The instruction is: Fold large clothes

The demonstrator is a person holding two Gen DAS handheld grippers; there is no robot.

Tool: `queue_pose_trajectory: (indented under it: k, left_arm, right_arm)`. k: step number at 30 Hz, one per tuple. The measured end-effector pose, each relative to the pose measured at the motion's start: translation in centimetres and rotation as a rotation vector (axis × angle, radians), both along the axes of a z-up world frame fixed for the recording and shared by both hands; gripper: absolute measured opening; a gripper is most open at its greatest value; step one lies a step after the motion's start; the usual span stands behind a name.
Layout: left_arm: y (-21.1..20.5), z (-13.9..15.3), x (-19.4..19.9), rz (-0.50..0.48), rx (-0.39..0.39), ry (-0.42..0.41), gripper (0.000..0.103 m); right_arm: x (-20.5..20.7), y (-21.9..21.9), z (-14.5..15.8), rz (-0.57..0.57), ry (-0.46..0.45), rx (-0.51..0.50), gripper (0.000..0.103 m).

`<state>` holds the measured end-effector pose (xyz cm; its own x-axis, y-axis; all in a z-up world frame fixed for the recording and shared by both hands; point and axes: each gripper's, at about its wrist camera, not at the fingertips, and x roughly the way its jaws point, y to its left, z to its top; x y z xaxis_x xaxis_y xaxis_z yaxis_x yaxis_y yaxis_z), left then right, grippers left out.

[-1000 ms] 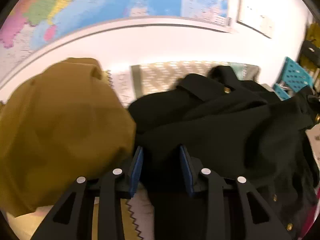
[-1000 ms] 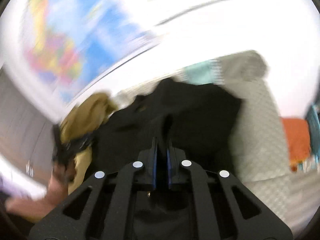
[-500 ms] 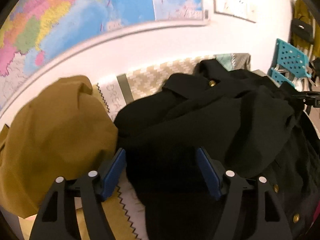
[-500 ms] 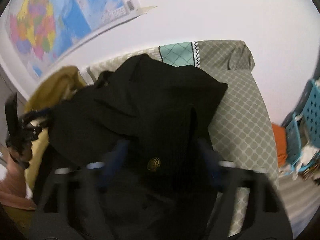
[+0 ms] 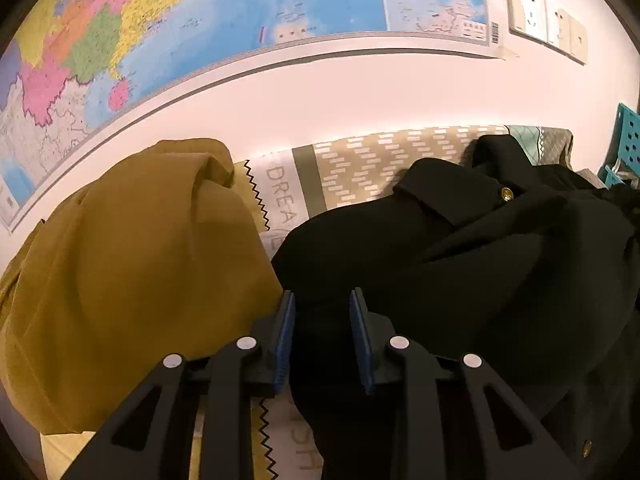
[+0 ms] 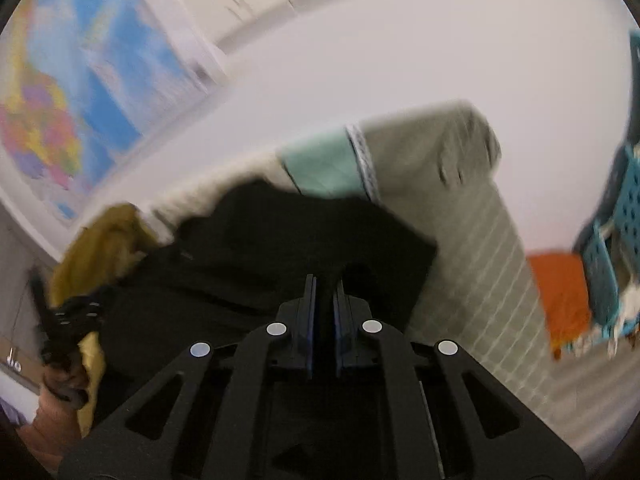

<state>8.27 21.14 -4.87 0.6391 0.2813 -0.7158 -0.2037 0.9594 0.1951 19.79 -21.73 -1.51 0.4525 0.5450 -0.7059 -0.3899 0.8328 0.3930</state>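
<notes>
Wall map (image 5: 168,36) behind mustard garment (image 5: 132,272)

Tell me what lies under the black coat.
The black coat lies on a patterned bedspread printed with letters; the spread shows only around its edges. Whatever else sits beneath it is covered.

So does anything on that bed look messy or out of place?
Yes. The black coat lies bunched in a heap across the patterned bedding, collar and folds rumpled, not laid flat. Beside it the mustard garment sits in a loose mound.
</notes>
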Motion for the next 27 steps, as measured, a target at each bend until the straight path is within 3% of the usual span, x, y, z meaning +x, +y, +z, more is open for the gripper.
queue_pose_trajectory:
  k: [1, 3, 5, 6, 7, 11, 14, 15, 16, 18, 23, 27]
  left_arm:
    - [-0.1, 0.2, -0.2, -0.003, -0.001, -0.007, 0.030]
    - [-0.6, 0.9, -1.0, -0.029, -0.016, -0.028, 0.050]
    - [-1.3, 2.0, -2.1, -0.083, -0.030, -0.074, 0.057]
    - [-1.8, 2.3, -2.6, -0.114, -0.029, -0.089, 0.060]
    - [-2.2, 2.5, -3.0, -0.144, -0.026, -0.098, 0.063]
    - [-4.3, 1.5, -3.6, -0.280, -0.044, -0.060, 0.075]
    - [-5.2, -0.6, -2.2, -0.288, -0.013, 0.001, 0.077]
    - [-5.3, -1.1, -1.9, -0.277, -0.014, 0.014, 0.077]
    - [-5.3, -1.4, -1.4, -0.261, -0.012, 0.019, 0.077]
    - [-5.0, -1.8, -0.5, -0.211, 0.009, 0.024, 0.077]
    - [-3.5, -2.3, 1.2, -0.121, 0.015, 0.041, 0.077]
    - [-3.3, -1.4, 0.0, -0.116, -0.002, 0.018, 0.077]
  right_arm:
    - [0.2, 0.1, -0.6, -0.001, 0.013, -0.001, 0.016]
    - [0.2, -0.2, -1.2, -0.021, 0.027, 0.017, 0.022]
    - [-0.3, -0.6, -0.5, -0.018, 0.014, 0.035, 0.038]
    - [-1.0, -0.8, 0.3, -0.033, -0.016, 0.025, 0.059]
    - [-1.7, -1.1, 1.2, -0.044, -0.060, 0.015, 0.069]
    - [-4.3, -1.1, 3.7, -0.023, -0.188, -0.016, 0.069]
    - [-5.9, 2.5, 3.7, 0.143, -0.242, -0.101, 0.063]
    - [-6.0, 3.5, 3.3, 0.177, -0.244, -0.133, 0.057]
    - [-5.9, 4.6, 2.7, 0.213, -0.232, -0.162, 0.044]
    - [-5.0, 6.5, 1.1, 0.252, -0.186, -0.190, 0.037]
    - [-1.8, 9.0, -2.0, 0.219, -0.131, -0.242, 0.035]
    - [-2.3, 9.5, -1.1, 0.209, -0.139, -0.247, 0.046]
